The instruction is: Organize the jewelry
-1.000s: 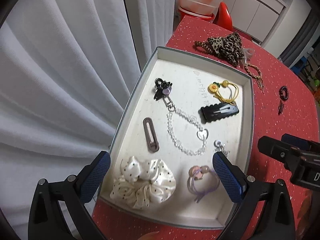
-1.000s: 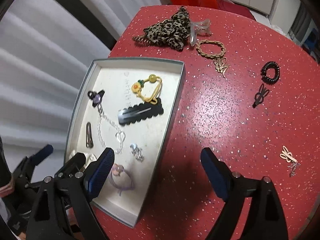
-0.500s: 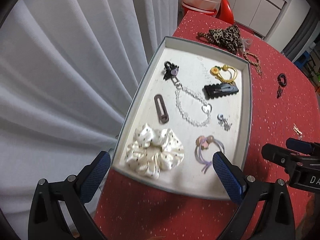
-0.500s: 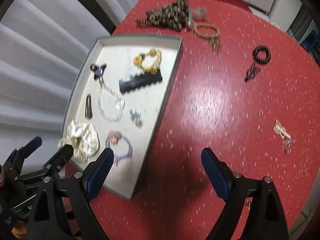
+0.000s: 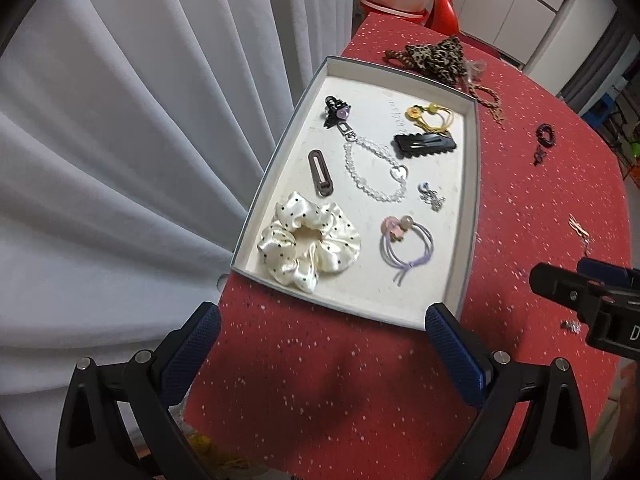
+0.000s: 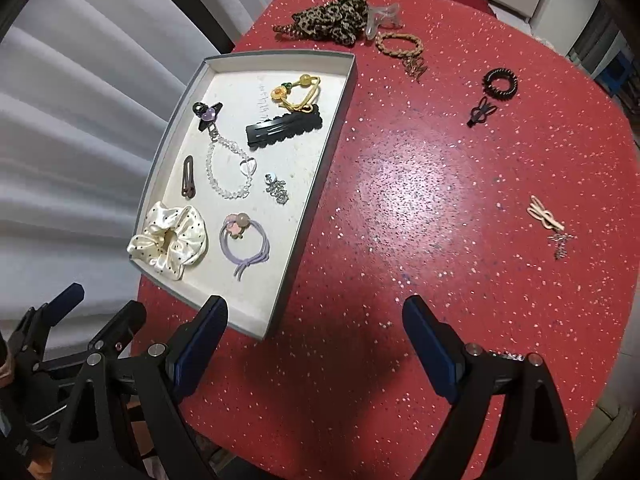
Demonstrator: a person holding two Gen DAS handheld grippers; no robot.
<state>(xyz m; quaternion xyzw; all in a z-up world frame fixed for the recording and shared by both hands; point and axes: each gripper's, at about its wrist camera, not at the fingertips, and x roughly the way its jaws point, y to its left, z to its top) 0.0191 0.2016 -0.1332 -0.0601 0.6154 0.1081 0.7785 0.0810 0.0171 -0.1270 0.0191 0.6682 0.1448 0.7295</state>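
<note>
Both the left gripper (image 5: 322, 334) and right gripper (image 6: 314, 322) hover with fingers spread and empty, so next comes picking a loose piece like the cream clip (image 6: 545, 213), right of frame, for the tray (image 6: 316, 184).

I have drawn both hands back and a little up from the grey shallow tray with the cream lining (image 5: 471, 216). A second ago my left jaws (image 5: 320, 356) hung over its near end, straddling the cream polka-dot satin scrunchie (image 5: 308, 240); now they stand over bare red speckled surface (image 5: 340, 368), the tray's near rim beyond them. My right jaws (image 6: 316, 344) have pulled back likewise, so more of the tray and the loose pieces shows ahead
</note>
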